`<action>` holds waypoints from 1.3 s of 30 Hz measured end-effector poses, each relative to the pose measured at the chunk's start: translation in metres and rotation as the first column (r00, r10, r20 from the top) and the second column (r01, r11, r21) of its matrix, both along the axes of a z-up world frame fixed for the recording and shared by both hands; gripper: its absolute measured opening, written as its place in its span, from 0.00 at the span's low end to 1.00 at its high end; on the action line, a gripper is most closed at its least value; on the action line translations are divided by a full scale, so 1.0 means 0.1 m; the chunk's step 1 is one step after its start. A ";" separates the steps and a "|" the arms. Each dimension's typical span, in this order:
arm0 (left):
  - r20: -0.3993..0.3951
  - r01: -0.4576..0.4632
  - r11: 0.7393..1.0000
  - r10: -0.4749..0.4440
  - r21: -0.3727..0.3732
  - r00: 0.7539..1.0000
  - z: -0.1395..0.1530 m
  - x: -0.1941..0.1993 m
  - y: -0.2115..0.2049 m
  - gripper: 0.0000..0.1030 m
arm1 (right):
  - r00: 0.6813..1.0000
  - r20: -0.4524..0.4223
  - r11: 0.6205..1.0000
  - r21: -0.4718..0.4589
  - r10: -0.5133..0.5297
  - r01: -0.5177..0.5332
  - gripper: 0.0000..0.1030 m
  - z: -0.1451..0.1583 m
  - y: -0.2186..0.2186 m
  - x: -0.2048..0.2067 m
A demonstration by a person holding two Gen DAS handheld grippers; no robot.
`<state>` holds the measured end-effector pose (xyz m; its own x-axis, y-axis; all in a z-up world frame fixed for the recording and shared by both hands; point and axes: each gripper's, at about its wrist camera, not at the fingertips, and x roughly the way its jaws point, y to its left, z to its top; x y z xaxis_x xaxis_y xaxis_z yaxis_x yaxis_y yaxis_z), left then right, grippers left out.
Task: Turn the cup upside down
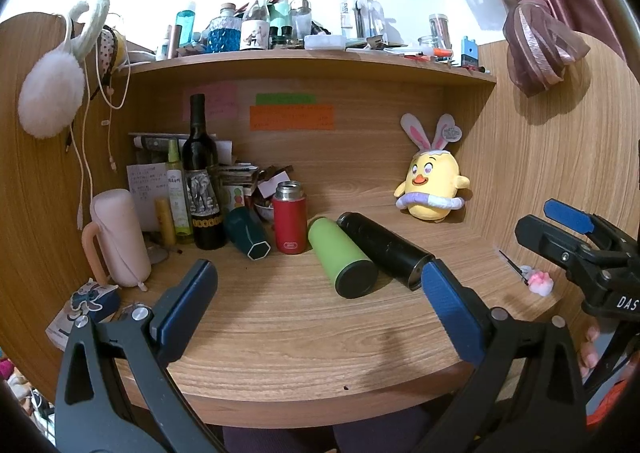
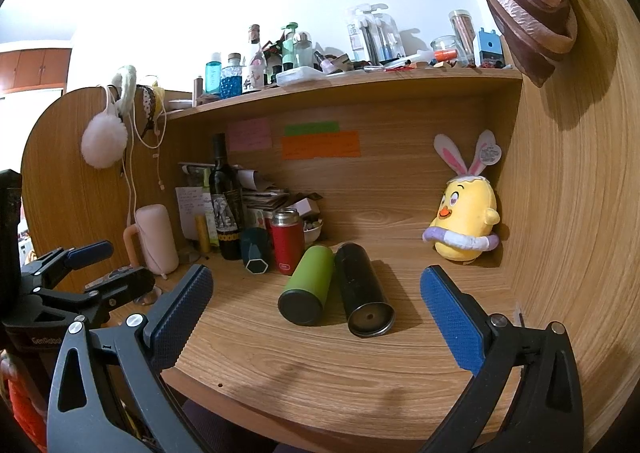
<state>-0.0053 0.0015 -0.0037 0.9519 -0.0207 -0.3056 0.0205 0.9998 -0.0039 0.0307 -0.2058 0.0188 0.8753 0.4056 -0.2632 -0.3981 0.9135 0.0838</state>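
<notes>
bare counter [image 2: 320, 373] lies between front edge and cups [image 2: 308, 285]; both hand-held grippers, left [image 1: 320, 301] and right [image 2: 316, 309], gape empty.

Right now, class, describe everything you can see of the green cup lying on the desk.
The green cup is a smooth, matte lime-green cylinder with a dark band and a flat dark end that faces the cameras. It looks like coated metal or plastic. It lies on its side on the wooden desk, its far end pointing toward the red flask. The black cup lies alongside on its right, apparently touching. Neither the left gripper nor the right gripper touches it; both are open.
</notes>
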 end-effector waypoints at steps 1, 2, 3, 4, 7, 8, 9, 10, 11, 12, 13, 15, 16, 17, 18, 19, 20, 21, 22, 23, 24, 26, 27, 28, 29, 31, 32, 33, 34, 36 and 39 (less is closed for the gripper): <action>-0.002 0.000 1.000 0.000 -0.005 1.000 0.00 0.01 0.02 1.00 | 1.000 0.001 1.000 0.000 -0.001 0.001 1.00 0.00 0.00 0.00; -0.003 0.000 1.000 0.000 -0.006 1.000 -0.01 0.01 0.02 1.00 | 1.000 0.001 1.000 0.000 -0.001 0.001 1.00 0.00 0.00 0.00; -0.004 -0.001 1.000 0.001 -0.007 1.000 -0.01 0.01 0.02 1.00 | 1.000 0.000 1.000 0.000 -0.001 0.001 1.00 0.00 0.01 0.00; -0.005 -0.002 1.000 0.002 -0.008 1.000 -0.01 0.02 0.02 1.00 | 1.000 0.000 1.000 0.000 0.000 0.000 1.00 0.00 0.00 0.00; -0.006 -0.002 1.000 0.002 -0.008 1.000 -0.02 0.03 0.02 1.00 | 1.000 -0.001 1.000 -0.002 0.002 -0.002 1.00 -0.01 0.02 0.00; -0.006 -0.003 1.000 0.003 -0.008 1.000 -0.02 0.03 0.02 1.00 | 1.000 -0.001 1.000 -0.004 0.003 -0.003 1.00 -0.01 0.02 0.00; -0.006 -0.004 1.000 0.004 -0.007 1.000 -0.02 0.03 0.02 1.00 | 1.000 -0.001 1.000 -0.006 0.004 -0.004 1.00 -0.02 0.03 0.01; -0.006 -0.003 1.000 0.003 -0.007 1.000 -0.02 0.03 0.02 1.00 | 1.000 -0.001 1.000 -0.006 0.003 -0.003 1.00 -0.02 0.03 0.01; -0.007 -0.003 1.000 0.003 -0.007 1.000 -0.03 0.03 0.02 1.00 | 1.000 0.000 1.000 -0.007 0.003 -0.003 1.00 -0.03 0.04 0.01; -0.007 -0.003 1.000 0.003 -0.008 1.000 -0.03 0.03 0.02 1.00 | 1.000 0.000 1.000 -0.007 0.004 -0.004 1.00 -0.03 0.03 0.00; -0.007 -0.002 1.000 0.002 -0.008 1.000 -0.03 0.03 0.02 1.00 | 1.000 0.000 1.000 -0.006 0.004 -0.004 1.00 -0.03 0.03 0.00; -0.007 -0.004 1.000 0.004 -0.008 1.000 -0.03 0.03 0.02 1.00 | 1.000 0.000 1.000 -0.006 0.003 -0.003 1.00 -0.02 0.04 0.00; -0.006 -0.004 1.000 0.004 -0.008 1.000 -0.03 0.03 0.02 1.00 | 1.000 0.000 1.000 -0.006 0.004 -0.004 1.00 -0.02 0.04 0.00; -0.006 -0.003 1.000 0.003 -0.008 1.000 -0.03 0.03 0.02 1.00 | 1.000 0.001 1.000 -0.006 0.004 -0.004 1.00 -0.02 0.03 0.00; -0.006 -0.003 1.000 0.003 -0.010 1.000 -0.04 0.03 0.02 1.00 | 1.000 0.001 1.000 -0.006 0.004 -0.004 1.00 -0.02 0.03 0.00; -0.006 -0.003 1.000 0.003 -0.008 1.000 -0.03 0.03 0.02 1.00 | 1.000 0.001 1.000 -0.007 0.004 -0.004 1.00 -0.02 0.04 0.00; -0.006 -0.003 1.000 0.003 -0.007 1.000 -0.03 0.03 0.02 1.00 | 1.000 0.001 1.000 -0.008 0.003 -0.003 1.00 -0.02 0.03 0.00; -0.006 -0.004 1.000 0.004 -0.007 1.000 -0.04 0.03 0.01 1.00 | 1.000 0.002 1.000 -0.008 0.003 -0.003 1.00 -0.02 0.03 0.00; -0.006 -0.004 1.000 0.004 -0.007 1.000 -0.03 0.03 0.02 1.00 | 1.000 0.002 1.000 -0.008 0.003 -0.003 1.00 -0.02 0.03 0.00; -0.006 -0.004 1.000 0.004 -0.007 1.000 -0.04 0.03 0.02 1.00 | 1.000 0.002 1.000 -0.008 0.004 -0.004 1.00 -0.02 0.04 0.00; -0.007 -0.003 1.000 0.003 -0.007 1.000 -0.03 0.03 0.02 1.00 | 1.000 0.002 1.000 -0.007 0.004 -0.004 1.00 -0.02 0.03 0.00; -0.006 -0.003 1.000 0.003 -0.007 1.000 -0.04 0.03 0.02 1.00 | 1.000 0.002 1.000 -0.007 0.003 -0.003 1.00 -0.02 0.03 0.00; -0.006 -0.004 1.000 0.004 -0.007 1.000 -0.03 0.03 0.02 1.00 | 1.000 0.001 1.000 -0.007 0.004 -0.004 1.00 -0.02 0.03 -0.01; -0.006 -0.004 1.000 0.004 -0.007 1.000 -0.03 0.03 0.02 1.00 | 1.000 0.002 1.000 -0.008 0.004 -0.004 1.00 -0.02 0.04 -0.01; -0.006 -0.003 1.000 0.003 -0.007 1.000 -0.03 0.03 0.02 1.00 | 1.000 0.003 1.000 -0.009 0.003 -0.003 1.00 -0.02 0.04 -0.01; -0.007 -0.004 1.000 0.004 -0.008 1.000 -0.03 0.03 0.02 1.00 | 1.000 0.003 1.000 -0.009 0.003 -0.003 1.00 -0.03 0.05 -0.01; -0.006 -0.003 1.000 0.003 -0.008 1.000 -0.03 0.03 0.02 1.00 | 1.000 0.003 1.000 -0.009 0.003 -0.003 1.00 -0.03 0.05 -0.01; -0.006 -0.003 1.000 0.003 -0.008 1.000 -0.04 0.03 0.02 1.00 | 1.000 0.004 1.000 -0.009 0.002 -0.002 1.00 -0.03 0.05 -0.01; -0.006 -0.003 1.000 0.003 -0.008 1.000 -0.04 0.03 0.02 1.00 | 1.000 0.003 1.000 -0.008 0.003 -0.003 1.00 -0.03 0.05 -0.01; -0.007 -0.003 1.000 0.003 -0.007 1.000 -0.04 0.03 0.02 1.00 | 1.000 0.003 1.000 -0.008 0.003 -0.003 1.00 -0.03 0.05 -0.01; -0.007 -0.004 1.000 0.004 -0.008 1.000 -0.04 0.03 0.01 1.00 | 1.000 0.003 1.000 -0.009 0.003 -0.003 1.00 -0.03 0.05 -0.01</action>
